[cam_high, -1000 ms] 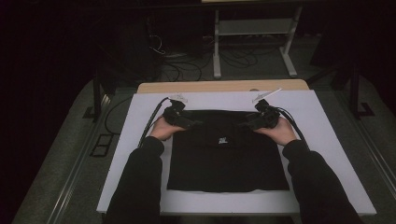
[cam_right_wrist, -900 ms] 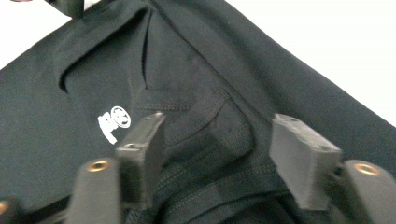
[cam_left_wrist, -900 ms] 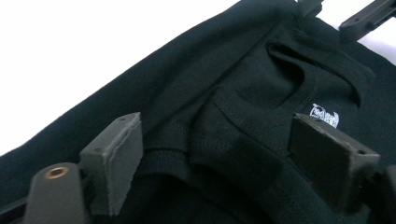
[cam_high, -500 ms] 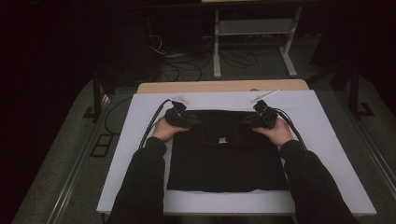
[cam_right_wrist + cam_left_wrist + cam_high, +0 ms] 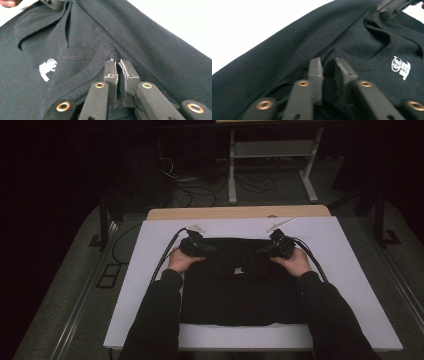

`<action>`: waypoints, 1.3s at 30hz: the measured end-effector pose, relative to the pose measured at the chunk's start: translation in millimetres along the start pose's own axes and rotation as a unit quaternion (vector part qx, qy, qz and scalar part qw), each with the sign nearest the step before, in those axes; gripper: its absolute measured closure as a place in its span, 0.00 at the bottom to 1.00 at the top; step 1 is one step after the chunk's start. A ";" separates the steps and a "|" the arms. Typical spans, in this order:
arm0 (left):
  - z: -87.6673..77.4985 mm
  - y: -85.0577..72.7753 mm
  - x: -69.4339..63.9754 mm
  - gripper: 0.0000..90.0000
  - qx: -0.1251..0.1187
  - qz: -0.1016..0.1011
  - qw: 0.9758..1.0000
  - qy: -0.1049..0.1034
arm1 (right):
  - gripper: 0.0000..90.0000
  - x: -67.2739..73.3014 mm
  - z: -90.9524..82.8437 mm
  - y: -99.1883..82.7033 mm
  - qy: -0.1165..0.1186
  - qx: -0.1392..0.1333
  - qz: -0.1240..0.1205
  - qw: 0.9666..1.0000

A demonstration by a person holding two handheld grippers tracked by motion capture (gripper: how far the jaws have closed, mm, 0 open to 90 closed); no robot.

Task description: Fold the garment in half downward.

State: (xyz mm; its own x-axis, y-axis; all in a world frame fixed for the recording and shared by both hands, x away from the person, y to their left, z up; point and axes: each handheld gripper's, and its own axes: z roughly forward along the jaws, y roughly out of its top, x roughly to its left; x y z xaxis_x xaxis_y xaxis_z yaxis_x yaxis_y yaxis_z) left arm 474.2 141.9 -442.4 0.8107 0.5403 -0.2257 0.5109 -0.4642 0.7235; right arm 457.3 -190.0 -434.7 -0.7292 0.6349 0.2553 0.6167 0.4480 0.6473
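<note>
On the table [image 5: 350,270] — both tongs pinch the sweatshirt [image 5: 240,290].

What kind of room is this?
Probably a lab or workshop set up for filming, not a home. A white table with a black sweatshirt stands on grey floor, with loose cables and a metal stand in the dark behind.

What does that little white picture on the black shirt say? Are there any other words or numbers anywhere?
White logo on the black shirt, just below the collar: a small round figure beside blocky marks, too small and blurred to read as letters.
Same logo in the right gripper view: a white blotchy shape, not readable.
No other words, numbers or labels can be read on the table or elsewhere.
</note>
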 end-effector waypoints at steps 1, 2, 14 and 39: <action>-0.6 0.4 -0.8 0.91 -0.001 0.004 1.000 0.000 | 0.93 1.1 -0.8 0.1 0.002 -0.001 0.000 1.000; -1.3 0.8 -1.7 0.94 -0.003 0.003 1.000 -0.001 | 0.93 1.8 -1.3 0.1 0.002 -0.002 -0.003 1.000; -17.3 10.7 -18.4 0.96 -0.022 0.022 0.999 -0.010 | 0.94 12.2 -19.5 -0.3 0.016 -0.028 -0.016 0.999; -56.8 -7.4 -61.7 0.97 -0.049 0.024 0.998 -0.024 | 0.94 42.9 -59.6 -20.8 0.052 -0.055 -0.034 0.997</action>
State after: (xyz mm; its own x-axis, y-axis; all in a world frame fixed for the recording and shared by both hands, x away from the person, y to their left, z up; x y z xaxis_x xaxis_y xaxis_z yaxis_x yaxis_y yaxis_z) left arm 404.2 151.9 -396.8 0.8482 0.4827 -0.2183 0.4419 -0.4174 0.7940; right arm 395.5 -209.6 -394.4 -0.7980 0.5349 0.2775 0.5333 0.4125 0.7385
